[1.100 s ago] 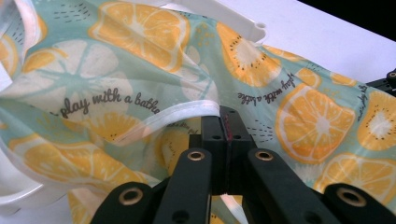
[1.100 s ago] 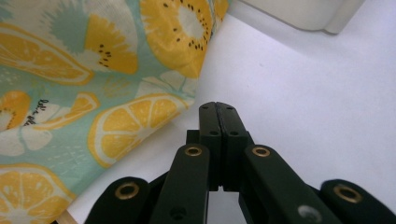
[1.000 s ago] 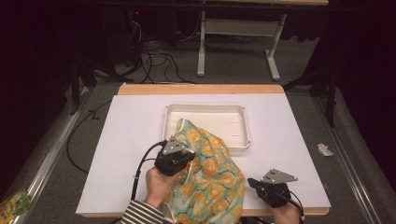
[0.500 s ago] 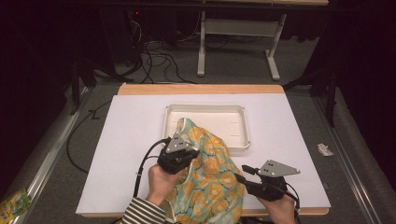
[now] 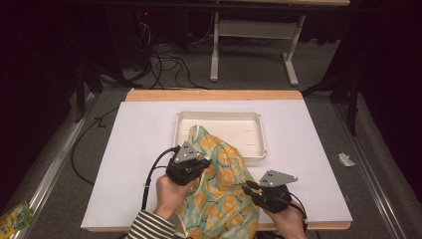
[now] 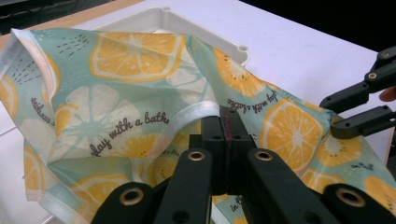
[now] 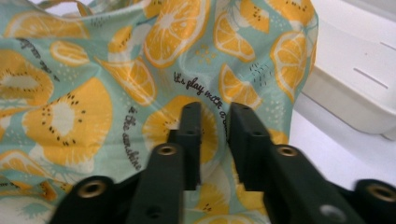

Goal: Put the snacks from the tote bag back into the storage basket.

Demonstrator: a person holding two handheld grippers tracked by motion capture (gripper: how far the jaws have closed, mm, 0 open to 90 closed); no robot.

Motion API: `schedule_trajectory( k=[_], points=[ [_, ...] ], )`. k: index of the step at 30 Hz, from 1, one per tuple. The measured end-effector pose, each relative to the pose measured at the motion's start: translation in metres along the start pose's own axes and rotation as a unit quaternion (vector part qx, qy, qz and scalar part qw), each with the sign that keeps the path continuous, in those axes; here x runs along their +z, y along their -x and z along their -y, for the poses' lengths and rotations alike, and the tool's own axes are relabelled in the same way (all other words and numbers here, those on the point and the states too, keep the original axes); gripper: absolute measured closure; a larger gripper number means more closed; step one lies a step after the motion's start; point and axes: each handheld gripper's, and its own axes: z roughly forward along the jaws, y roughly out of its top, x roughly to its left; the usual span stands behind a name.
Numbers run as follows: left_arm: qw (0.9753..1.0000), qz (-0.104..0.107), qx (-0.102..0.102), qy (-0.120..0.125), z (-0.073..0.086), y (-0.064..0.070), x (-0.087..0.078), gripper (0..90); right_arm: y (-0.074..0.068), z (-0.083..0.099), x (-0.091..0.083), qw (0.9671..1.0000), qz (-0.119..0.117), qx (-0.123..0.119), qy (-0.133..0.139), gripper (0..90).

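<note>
Two claws are working one patterned cloth (image 5: 219,184) at the near edge of the tabletop (image 5: 129,149). Nearest the person, the right claw (image 5: 250,187) is sitting at the cloth's right border, its jaws parted with a clear gap between them and nothing caught; in the right gripper view the claw (image 7: 214,112) is pointing straight at the orange-printed cloth (image 7: 116,84), which is lying just ahead of it and spreading away to its left. A little farther in, the left claw (image 5: 201,167) is clenched on the cloth, and the left gripper view shows the claw (image 6: 227,122) pinching a white-hemmed fold (image 6: 198,112) and holding it raised off the surface.

From that pinch the cloth is running lengthwise away from the person, its far corner draped over the near rim of the white tray (image 5: 249,119), while its near end is hanging off the tabletop's front edge between the two hands. So the free right border is lying to the left of the right claw and close to it, much nearer than to the left one. Judging by this, the right claw needs only a short reach leftward to take that edge.
</note>
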Motion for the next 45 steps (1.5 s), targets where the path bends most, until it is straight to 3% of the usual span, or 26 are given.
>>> schedule_trajectory(
  k=[3, 15, 23, 31, 39, 45],
  points=[
    [1.0, 0.001, 0.003, 0.0, 0.0, 0.001, 0.0, 90.0, 0.0, 0.001, 0.0, 1.0, 0.0, -0.001, -0.003, 89.9],
    [1.0, 0.001, 0.005, 0.002, 0.001, 0.002, -0.002, 90.0, 0.005, 0.002, -0.011, 0.9998, 0.005, -0.005, 0.019, 90.0],
    [1.0, 0.005, 0.007, -0.002, 0.004, 0.001, -0.004, 88.7, 0.016, 0.006, -0.028, 0.9988, 0.03, 0.004, 0.037, 90.0],
    [0.9998, 0.005, 0.015, -0.009, 0.006, 0.004, -0.006, 81.3, 0.029, 0.018, -0.035, 0.9979, 0.054, 0.018, 0.032, 90.0],
    [0.9995, -0.019, 0.025, -0.007, 0.01, 0.008, -0.013, 68.2, 0.041, 0.032, -0.036, 0.9969, 0.067, 0.036, 0.018, 90.0],
    [0.9989, -0.045, 0.015, -0.008, 0.018, 0.004, -0.017, 60.3, 0.048, 0.039, -0.034, 0.9962, 0.071, 0.05, 0.003, 90.0]
  ],
)
